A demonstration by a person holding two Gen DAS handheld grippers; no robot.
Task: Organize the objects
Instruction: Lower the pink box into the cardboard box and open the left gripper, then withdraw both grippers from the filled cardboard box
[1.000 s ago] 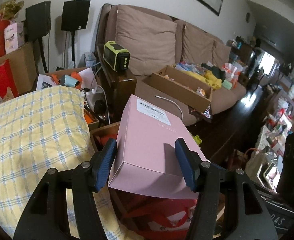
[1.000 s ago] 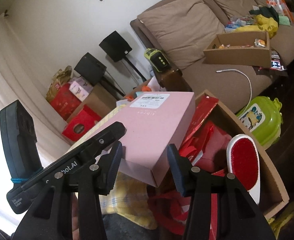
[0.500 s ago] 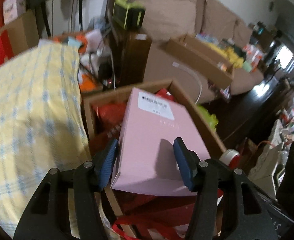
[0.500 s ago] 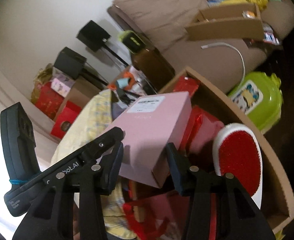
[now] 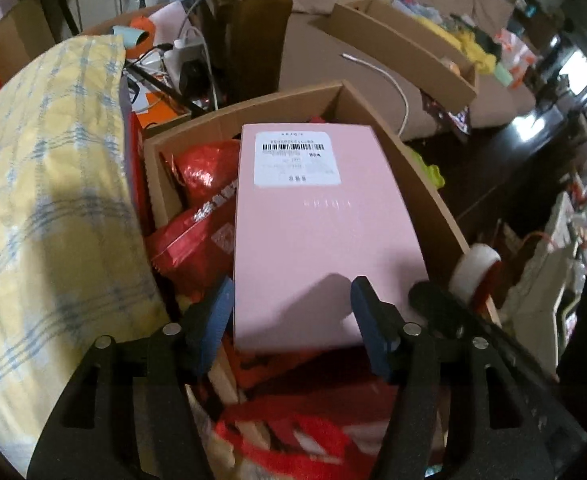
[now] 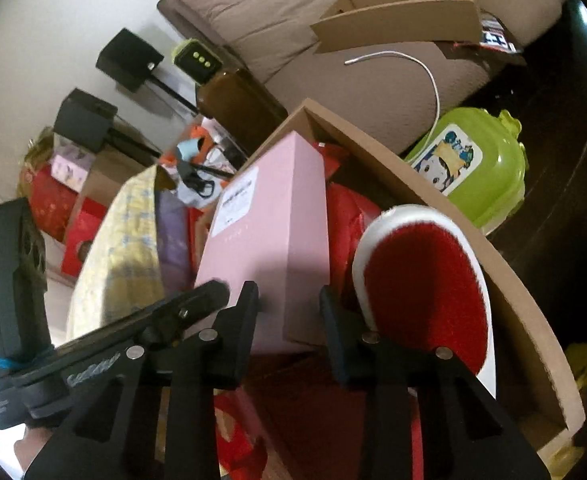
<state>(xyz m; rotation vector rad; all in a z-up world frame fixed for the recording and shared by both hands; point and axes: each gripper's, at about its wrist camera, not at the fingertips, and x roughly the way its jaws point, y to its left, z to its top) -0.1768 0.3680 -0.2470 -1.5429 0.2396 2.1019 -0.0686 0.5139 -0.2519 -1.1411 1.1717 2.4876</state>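
Left wrist view: messy living room, brown sofa (image 5: 313,52) behind. Pink box (image 5: 317,232) lies in cardboard box (image 5: 425,184), on red bags (image 5: 197,236). Long way points away from left tongs (image 5: 291,316). Near end sits between pads, half wide, just opening more; touch unclear.

Right wrist view: right tongs (image 6: 289,320) narrow, just closing around near right corner of pink box (image 6: 269,240); grip unclear. Red brush (image 6: 425,296) close on right, little room.

Flat box (image 5: 317,232) atop foil bags (image 5: 197,220) inside the carton (image 5: 425,184), quilt (image 5: 45,184) alongside its left
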